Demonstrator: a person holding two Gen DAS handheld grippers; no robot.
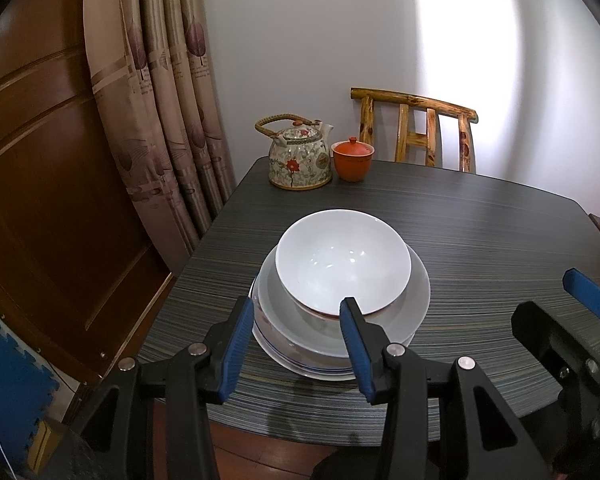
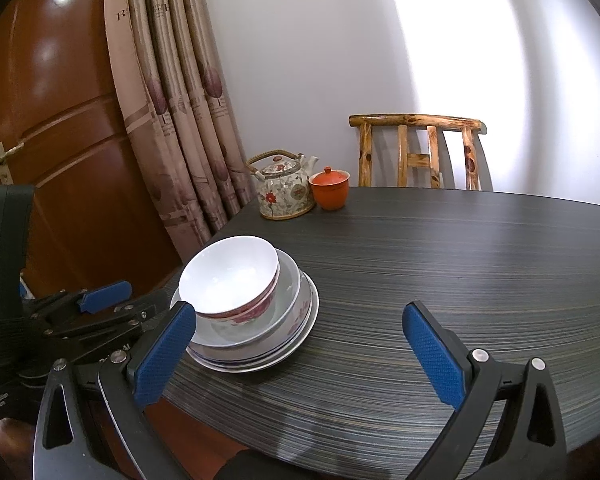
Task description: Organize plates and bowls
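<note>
Crockery has been gathered into one nested stack near the left edge of the dark striped desk: a white bowl is seated on top, a red-patterned bowl is nested under it, a wider shallow bowl holds both, and blue-rimmed plates lie at the bottom. Widest at the base and smallest on top, the pile is judged stable and the sorting nearly or fully done. Nothing is seen inside the top bowl. The left gripper is held just before the stack, its jaws spread and empty; the right gripper is held beside it over bare desk, jaws spread wide, nothing pinched. A floral teapot and a lidded orange cup stand apart at the far edge.
</note>
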